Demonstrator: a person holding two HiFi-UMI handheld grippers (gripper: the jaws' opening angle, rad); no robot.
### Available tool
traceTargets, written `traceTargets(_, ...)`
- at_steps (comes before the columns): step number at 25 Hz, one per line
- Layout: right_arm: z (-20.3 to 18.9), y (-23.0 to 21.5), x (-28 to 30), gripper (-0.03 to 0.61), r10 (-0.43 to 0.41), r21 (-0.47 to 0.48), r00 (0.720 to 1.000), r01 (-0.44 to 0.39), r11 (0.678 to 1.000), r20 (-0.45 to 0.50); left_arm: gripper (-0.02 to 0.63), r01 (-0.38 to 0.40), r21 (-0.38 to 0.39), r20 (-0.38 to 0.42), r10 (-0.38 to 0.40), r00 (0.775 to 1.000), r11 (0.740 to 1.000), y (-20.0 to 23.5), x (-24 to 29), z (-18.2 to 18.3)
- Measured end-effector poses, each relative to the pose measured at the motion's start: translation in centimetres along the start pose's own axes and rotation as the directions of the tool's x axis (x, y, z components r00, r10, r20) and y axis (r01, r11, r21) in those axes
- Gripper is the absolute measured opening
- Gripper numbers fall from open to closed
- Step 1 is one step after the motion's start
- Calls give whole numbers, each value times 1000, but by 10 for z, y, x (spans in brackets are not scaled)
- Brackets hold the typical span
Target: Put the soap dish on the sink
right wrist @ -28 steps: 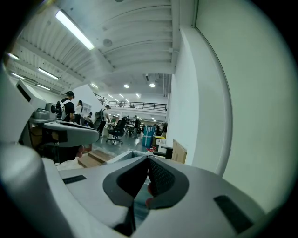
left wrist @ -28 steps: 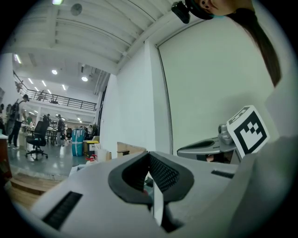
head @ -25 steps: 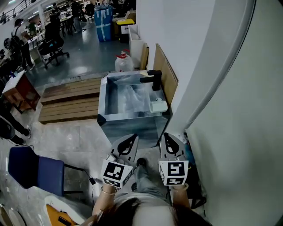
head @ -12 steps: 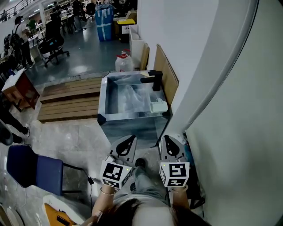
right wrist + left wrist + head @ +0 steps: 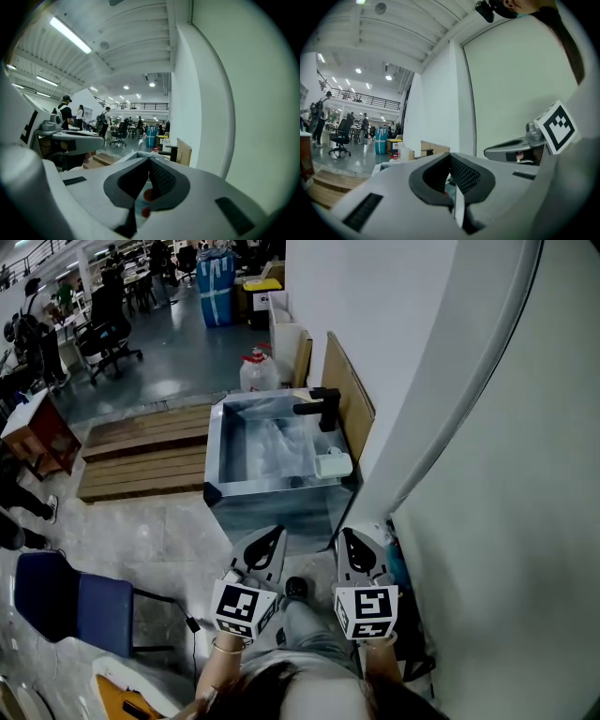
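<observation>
Head view: left gripper (image 5: 273,540) and right gripper (image 5: 349,542) are hovering pressed together, empty; the white soap dish (image 5: 334,465) is seemingly already sitting on the sink (image 5: 272,487) rim, well apart from them.

A large open hall, part lab and part office: a steel sink (image 5: 214,442) stands free on a polished floor (image 5: 178,352) beside wooden pallets (image 5: 141,451). Office chairs (image 5: 105,329), desks (image 5: 33,423) and people (image 5: 65,112) lie beyond, with strip lights (image 5: 70,35) and a mezzanine rail (image 5: 140,107) overhead.
</observation>
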State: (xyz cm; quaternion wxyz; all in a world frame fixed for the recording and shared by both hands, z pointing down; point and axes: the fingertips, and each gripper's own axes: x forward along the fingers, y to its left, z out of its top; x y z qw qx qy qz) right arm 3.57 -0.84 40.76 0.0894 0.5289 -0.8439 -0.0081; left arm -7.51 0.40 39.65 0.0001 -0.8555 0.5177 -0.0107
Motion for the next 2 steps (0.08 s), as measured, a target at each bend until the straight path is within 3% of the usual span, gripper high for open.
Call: traceTargets(2, -1, 0, 1, 26, 2, -8, 1000, -2, 1000, -1, 9, -1, 0, 1, 1, 1000, 1000, 0, 2, 0)
